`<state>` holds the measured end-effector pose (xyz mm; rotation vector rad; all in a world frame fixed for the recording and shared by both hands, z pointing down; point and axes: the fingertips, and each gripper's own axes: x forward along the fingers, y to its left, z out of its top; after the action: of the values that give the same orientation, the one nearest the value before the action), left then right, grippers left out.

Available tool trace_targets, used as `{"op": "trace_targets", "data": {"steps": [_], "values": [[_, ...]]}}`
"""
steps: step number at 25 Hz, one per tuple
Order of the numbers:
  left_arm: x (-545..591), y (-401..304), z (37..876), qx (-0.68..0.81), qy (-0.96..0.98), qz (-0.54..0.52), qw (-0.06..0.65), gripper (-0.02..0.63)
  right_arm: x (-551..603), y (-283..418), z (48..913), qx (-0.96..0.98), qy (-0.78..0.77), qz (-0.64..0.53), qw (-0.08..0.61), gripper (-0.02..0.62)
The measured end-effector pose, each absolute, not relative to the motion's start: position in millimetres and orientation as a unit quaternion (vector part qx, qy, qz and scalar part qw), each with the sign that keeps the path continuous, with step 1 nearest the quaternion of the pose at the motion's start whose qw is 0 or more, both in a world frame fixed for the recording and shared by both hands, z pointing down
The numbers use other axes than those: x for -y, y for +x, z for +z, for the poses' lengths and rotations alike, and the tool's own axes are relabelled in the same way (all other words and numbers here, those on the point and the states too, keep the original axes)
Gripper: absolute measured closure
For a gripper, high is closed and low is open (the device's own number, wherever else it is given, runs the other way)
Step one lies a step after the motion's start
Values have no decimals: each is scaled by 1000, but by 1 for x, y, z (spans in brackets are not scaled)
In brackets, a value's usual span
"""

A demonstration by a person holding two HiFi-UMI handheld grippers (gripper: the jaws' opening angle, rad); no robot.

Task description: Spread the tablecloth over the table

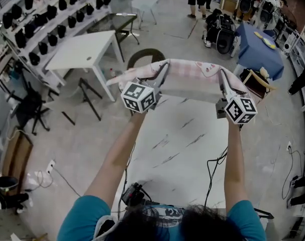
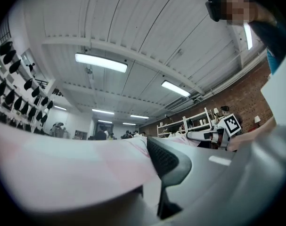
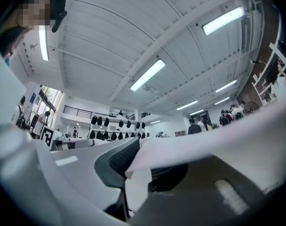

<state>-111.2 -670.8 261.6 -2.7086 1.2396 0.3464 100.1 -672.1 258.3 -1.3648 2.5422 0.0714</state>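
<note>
A pink-and-white checked tablecloth hangs stretched between my two grippers above the far end of a white marbled table. My left gripper is shut on its left corner and my right gripper is shut on its right corner. In the left gripper view the tablecloth lies across the left gripper, covering one jaw. The right gripper view shows the tablecloth pinched in the right gripper. Both grippers point slightly upward toward the ceiling.
A small white table stands at the left, with a wall rack of black items behind it. A blue-covered table and bags sit at the far right. Cables trail over the marbled table's near part.
</note>
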Motion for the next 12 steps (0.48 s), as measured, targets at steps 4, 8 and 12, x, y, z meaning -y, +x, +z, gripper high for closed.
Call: {"op": "trace_targets", "data": {"steps": [4,8,12], "values": [[643,-105,317,-409,-908,89,34,557,643,107,321,-869,-479,-36,123,549],[618,-101,352,-405,-911,73,3,560,611,114,367,-855,-486,-102,147,552],[592,-100,378,-410,-909,69,-28,561,587,117,393,-844,-491,-147,156,554]]}}
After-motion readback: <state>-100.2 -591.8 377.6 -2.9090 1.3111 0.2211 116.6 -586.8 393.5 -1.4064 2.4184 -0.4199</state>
